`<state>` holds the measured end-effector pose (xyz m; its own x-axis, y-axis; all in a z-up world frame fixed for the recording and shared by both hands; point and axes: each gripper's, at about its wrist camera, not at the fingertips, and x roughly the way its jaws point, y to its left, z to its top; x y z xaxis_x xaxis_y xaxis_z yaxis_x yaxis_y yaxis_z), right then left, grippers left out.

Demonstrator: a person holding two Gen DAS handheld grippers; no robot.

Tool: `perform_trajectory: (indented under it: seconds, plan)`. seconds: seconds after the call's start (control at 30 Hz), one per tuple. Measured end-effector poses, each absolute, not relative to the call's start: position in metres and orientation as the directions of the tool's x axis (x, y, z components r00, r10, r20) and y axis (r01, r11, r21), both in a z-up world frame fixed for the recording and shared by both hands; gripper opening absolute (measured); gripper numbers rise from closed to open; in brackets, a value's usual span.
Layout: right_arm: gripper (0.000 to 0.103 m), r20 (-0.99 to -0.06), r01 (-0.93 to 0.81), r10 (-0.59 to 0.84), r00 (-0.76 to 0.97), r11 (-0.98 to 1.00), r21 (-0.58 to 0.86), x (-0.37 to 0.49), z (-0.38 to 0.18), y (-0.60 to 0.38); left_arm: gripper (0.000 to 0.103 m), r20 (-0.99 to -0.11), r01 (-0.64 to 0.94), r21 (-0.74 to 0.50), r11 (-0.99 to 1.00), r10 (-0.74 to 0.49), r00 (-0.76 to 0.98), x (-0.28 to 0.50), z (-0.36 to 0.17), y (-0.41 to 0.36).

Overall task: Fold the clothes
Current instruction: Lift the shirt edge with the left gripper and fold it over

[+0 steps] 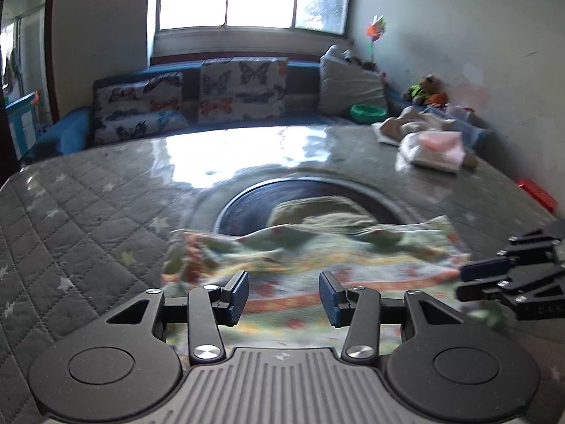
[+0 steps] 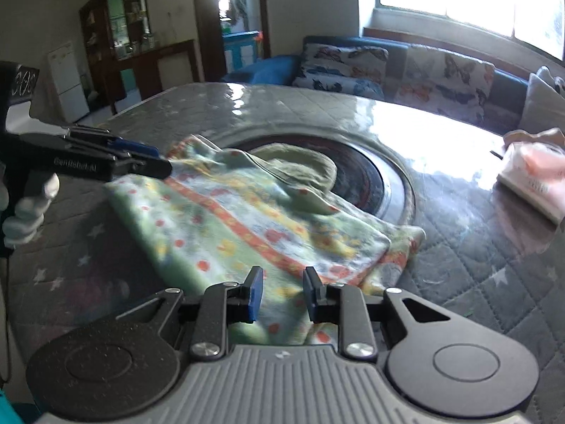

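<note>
Quilted bench [image 1: 70, 219] carries a half-folded floral garment [image 2: 247, 219]; both grippers' fingers [image 1: 237, 296] spread, next pinching its near edge.

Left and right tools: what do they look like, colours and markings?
Both are matte black linkage frames with silver screws, blue ribbed finger pads and grey ridged bodies. The left tool carries white lettering on its side, too blurred to read surely; a white-gloved hand grips its handle. The right tool matches.

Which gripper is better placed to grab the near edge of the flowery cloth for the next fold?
Probably the right gripper: its open jaws sit directly over the flowery cloth near its doubled corner. The left gripper is also open over the near edge, farther from any corner.
</note>
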<state>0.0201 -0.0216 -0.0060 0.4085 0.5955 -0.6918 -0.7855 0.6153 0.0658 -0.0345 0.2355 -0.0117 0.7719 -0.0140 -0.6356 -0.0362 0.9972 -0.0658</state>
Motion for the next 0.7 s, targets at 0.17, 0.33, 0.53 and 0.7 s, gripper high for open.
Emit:
perform_trajectory:
  seconds: [0.17, 0.33, 0.53, 0.7]
  plan:
    - [0.024, -0.695, -0.782, 0.590, 0.411, 0.621, 0.064, 0.022, -0.006, -0.023, 0.047, -0.681, -0.064, -0.036, 0.997, 0.022, 0.732, -0.016, -0.030, 0.251]
    - [0.024, -0.706, -0.786, 0.582, 0.405, 0.616, 0.057, 0.023, -0.008, -0.020, 0.047, -0.675, -0.099, -0.053, 0.994, 0.037, 0.736, -0.007, -0.031, 0.262]
    - [0.024, -0.701, -0.791, 0.589, 0.402, 0.609, 0.058, 0.027, -0.003, -0.015, 0.047, -0.660, -0.097, -0.055, 0.994, 0.036, 0.751, 0.006, -0.024, 0.267]
    - [0.024, -0.693, -0.780, 0.585, 0.422, 0.624, 0.051, 0.045, -0.003, -0.005, 0.047, -0.668, -0.100, -0.066, 0.993, 0.031, 0.743, 0.022, -0.029, 0.271]
